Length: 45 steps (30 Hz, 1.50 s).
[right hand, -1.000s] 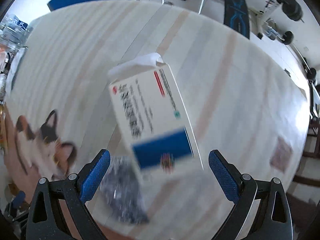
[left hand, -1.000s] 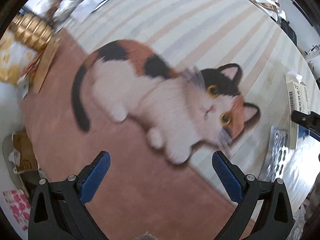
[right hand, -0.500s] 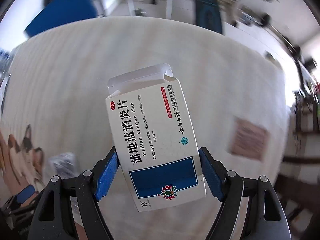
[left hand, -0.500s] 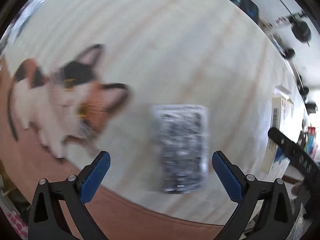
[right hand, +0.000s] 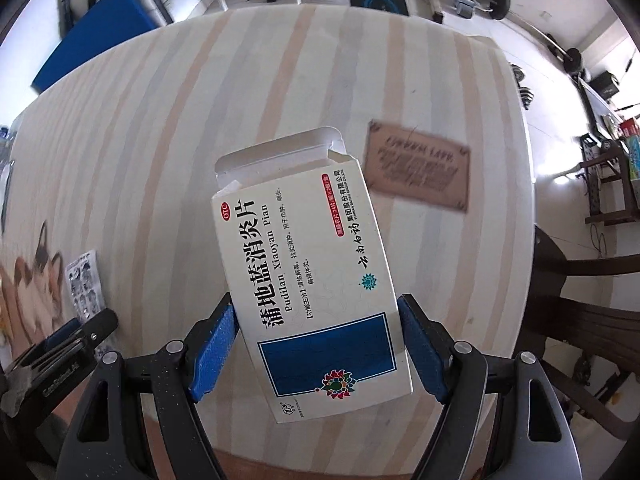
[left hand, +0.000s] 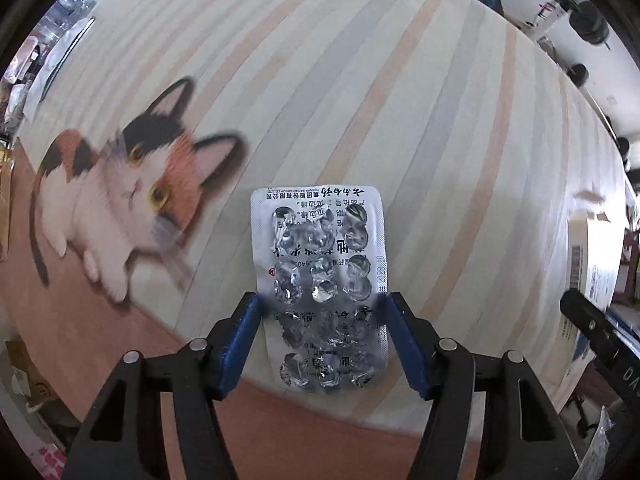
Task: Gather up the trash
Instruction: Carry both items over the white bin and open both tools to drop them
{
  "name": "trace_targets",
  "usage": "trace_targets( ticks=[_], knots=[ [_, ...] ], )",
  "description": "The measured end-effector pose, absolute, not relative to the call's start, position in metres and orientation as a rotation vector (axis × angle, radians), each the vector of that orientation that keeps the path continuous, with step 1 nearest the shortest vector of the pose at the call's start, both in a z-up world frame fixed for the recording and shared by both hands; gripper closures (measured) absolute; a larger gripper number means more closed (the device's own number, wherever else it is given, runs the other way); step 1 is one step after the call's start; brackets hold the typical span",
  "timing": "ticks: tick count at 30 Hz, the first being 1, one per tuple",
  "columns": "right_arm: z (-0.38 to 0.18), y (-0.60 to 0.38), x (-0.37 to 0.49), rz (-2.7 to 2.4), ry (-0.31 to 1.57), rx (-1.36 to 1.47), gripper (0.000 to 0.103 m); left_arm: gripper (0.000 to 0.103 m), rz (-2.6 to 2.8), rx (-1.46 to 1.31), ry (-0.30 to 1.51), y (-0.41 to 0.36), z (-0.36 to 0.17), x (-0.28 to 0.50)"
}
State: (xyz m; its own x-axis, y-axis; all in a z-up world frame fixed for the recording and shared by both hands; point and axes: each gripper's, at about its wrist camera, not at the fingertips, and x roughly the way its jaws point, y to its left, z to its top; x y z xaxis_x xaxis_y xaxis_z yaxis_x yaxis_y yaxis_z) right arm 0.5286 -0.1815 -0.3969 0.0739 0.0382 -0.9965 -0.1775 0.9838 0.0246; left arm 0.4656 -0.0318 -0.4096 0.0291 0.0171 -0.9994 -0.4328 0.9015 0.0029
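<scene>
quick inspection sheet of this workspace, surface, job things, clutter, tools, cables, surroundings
surface: striped tablecloth with a cat print and a brown label patch.
job's things: emptied blister pack lying flat; medicine box with its top flap open.
clutter: packaging at the left edge, too small to identify.
tools: left tool straddles the blister pack, pads at its edges; right tool brackets the box, whether either grips is unclear.
cables: nothing seen.
surroundings: blue mat, barbell weights, dark wooden chair.
</scene>
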Motion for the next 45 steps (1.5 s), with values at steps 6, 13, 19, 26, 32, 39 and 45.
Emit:
trace_targets(
  ticks=[6,13,19,26,32,39,45],
  knots=[
    [-0.405,-0.167,0.472,0.254,1.546,-0.169,0.023,0.042,0.35,-0.287,1.549,-0.054,-0.407,0.408],
    [-0.43,-0.156,0.43,0.255,1.588,-0.271,0.022,0.042,0.354,-0.343,1.554,-0.066,-0.412,0.386],
    [-0.443,-0.15,0.451,0.249,1.637,-0.283,0.019,0.042,0.347,-0.352,1.545,-0.037,-0.412,0.371],
    [-0.441,-0.123,0.442,0.267,1.568,-0.323,0.024,0.042,0.341,-0.366,1.52,-0.001,-0.408,0.356],
    [-0.421,-0.117,0.426,0.309,1.556,-0.33,0.025,0.042,0.345,-0.395,1.448,0.011,-0.367,0.324],
    [-0.36,-0.106,0.369,0.399,1.477,-0.273,0.025,0.042,0.37,-0.434,1.311,0.035,-0.306,0.255],
    [-0.31,-0.084,0.277,0.512,1.401,-0.249,0.025,0.042,0.408,-0.487,1.213,0.06,-0.274,0.128]
  ],
)
